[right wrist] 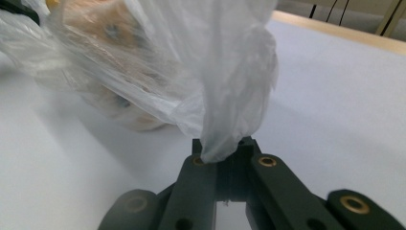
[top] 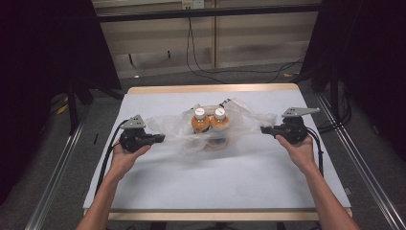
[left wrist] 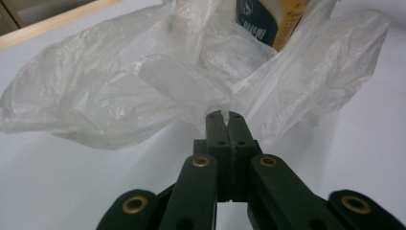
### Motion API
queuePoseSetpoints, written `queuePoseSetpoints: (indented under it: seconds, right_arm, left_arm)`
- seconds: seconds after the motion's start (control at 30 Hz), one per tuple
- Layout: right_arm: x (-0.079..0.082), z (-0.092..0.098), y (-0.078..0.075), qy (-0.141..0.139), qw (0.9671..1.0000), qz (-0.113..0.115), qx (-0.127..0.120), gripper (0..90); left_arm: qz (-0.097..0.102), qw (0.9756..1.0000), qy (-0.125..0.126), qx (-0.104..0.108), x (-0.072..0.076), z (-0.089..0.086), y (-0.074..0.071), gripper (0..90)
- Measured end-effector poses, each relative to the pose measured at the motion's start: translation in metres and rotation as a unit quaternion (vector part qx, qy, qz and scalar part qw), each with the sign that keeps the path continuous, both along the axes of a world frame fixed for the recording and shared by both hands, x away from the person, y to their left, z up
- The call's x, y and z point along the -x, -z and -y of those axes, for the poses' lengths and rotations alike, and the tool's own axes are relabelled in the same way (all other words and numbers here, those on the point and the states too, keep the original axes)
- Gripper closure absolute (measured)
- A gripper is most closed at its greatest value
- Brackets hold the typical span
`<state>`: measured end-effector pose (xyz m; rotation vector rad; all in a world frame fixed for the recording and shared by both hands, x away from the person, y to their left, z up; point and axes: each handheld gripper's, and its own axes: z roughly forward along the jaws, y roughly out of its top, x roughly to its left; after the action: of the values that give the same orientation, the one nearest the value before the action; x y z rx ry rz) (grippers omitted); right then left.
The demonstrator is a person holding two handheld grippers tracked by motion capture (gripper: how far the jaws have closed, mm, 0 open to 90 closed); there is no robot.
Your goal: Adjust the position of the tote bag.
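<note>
A white bench [top: 201,187] with a pale wooden edge stands on a grey floor [top: 48,143]. At twelve o'clock, black cables [top: 201,72] trail across the floor beneath a beige wall [top: 258,43]. Metal rails [top: 57,167] flank both sides.

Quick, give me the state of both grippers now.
Left gripper: closed, pinching the plastic bag.
Right gripper: closed, pinching the bag's other side.

A white-topped table [top: 210,182] with a pale wooden edge fills the middle, metal rails [top: 57,167] running along both sides. Grey floor [top: 158,76] behind it, black cables [top: 201,72] snaking across toward a beige panelled wall [top: 258,38]. Dark curtains [top: 43,57] close in left and right.
</note>
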<state>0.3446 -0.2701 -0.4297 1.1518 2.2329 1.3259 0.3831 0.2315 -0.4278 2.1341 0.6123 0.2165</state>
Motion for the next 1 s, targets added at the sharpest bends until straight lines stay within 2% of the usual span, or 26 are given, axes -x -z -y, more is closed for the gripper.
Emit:
queuePoseSetpoints:
  seconds: [0.03, 0.27, 0.4, 0.47, 0.5, 0.53, 0.63, 0.73, 0.77, 0.83, 0.9, 0.97, 1.0]
  right_arm:
    - [-0.001, 0.000, 0.003, 0.000, 1.0000, -0.004, 0.004, 90.0]
    - [-0.001, 0.002, 0.019, -0.001, 0.9994, -0.030, 0.015, 90.0]
    - [-0.001, -0.001, 0.029, -0.008, 0.9982, -0.046, 0.036, 90.0]
    - [-0.001, -0.002, 0.031, -0.007, 0.9980, -0.052, 0.037, 90.0]
    - [-0.001, -0.002, 0.033, -0.008, 0.9977, -0.055, 0.039, 90.0]
    - [-0.001, -0.002, 0.035, -0.008, 0.9975, -0.059, 0.038, 90.0]
    - [-0.001, -0.004, 0.042, -0.012, 0.9964, -0.066, 0.051, 90.0]
    - [-0.001, -0.006, 0.045, -0.014, 0.9958, -0.071, 0.056, 90.0]
    - [-0.001, -0.006, 0.045, -0.012, 0.9955, -0.073, 0.059, 90.0]
    - [-0.001, -0.008, 0.048, -0.016, 0.9951, -0.076, 0.062, 90.0]
    - [-0.001, -0.011, 0.051, -0.015, 0.9942, -0.080, 0.070, 90.0]
    - [-0.001, -0.013, 0.054, -0.019, 0.9935, -0.081, 0.078, 90.0]
    - [-0.001, -0.013, 0.055, -0.020, 0.9940, -0.079, 0.073, 90.0]
  left_arm:
    - [0.002, 1.0000, 0.003, -0.004, 0.000, 0.001, 0.001, 90.0]
    - [-0.017, 0.9994, 0.008, -0.029, -0.001, 0.009, 0.016, 90.0]
    - [-0.023, 0.9985, 0.013, -0.048, -0.002, 0.012, 0.022, 90.0]
    - [-0.025, 0.9986, 0.012, -0.045, -0.002, 0.012, 0.024, 90.0]
    - [-0.023, 0.9980, 0.013, -0.057, -0.002, 0.012, 0.025, 90.0]
    - [-0.029, 0.9982, 0.015, -0.051, -0.003, 0.013, 0.027, 90.0]
    - [-0.030, 0.9970, 0.017, -0.070, -0.003, 0.016, 0.032, 90.0]
    - [-0.036, 0.9970, 0.016, -0.068, -0.004, 0.017, 0.037, 90.0]
    - [-0.038, 0.9964, 0.013, -0.075, -0.004, 0.016, 0.039, 90.0]
    - [-0.042, 0.9965, 0.011, -0.071, -0.006, 0.015, 0.044, 90.0]
    - [-0.047, 0.9957, 0.011, -0.080, -0.006, 0.015, 0.049, 90.0]
    - [-0.043, 0.9958, 0.011, -0.081, -0.006, 0.016, 0.050, 90.0]
    - [-0.037, 0.9957, 0.010, -0.084, -0.005, 0.017, 0.049, 90.0]
